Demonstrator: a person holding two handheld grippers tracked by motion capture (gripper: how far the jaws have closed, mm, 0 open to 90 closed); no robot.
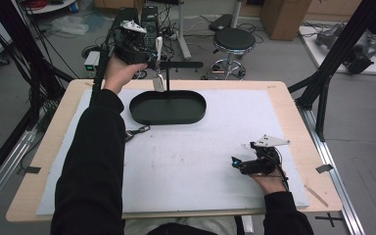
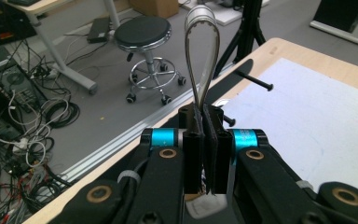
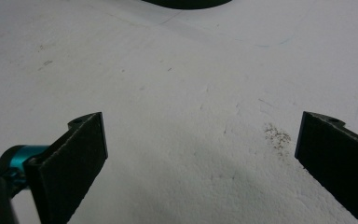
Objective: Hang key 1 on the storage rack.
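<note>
Two grippers in play. Left gripper (image 1: 152, 58) is raised at 11 o'clock over the far table edge, jaws clamped tight on a metal utensil handle (image 2: 201, 51); in the left gripper view the looped handle end sticks up past the jaw tips. In the high view the utensil (image 1: 159, 66) hangs down from the jaws, its lower end just above the far rim of the black oval tray (image 1: 168, 116); can't tell if it touches. Tray sits at 12 o'clock on the white mat (image 1: 191, 161). Right gripper (image 1: 240, 163) rests low at 4 o'clock on the mat, jaws spread wide, nothing between them. Small dark clip (image 1: 136, 132) lies at 9 o'clock, just beside the left sleeve.
</note>
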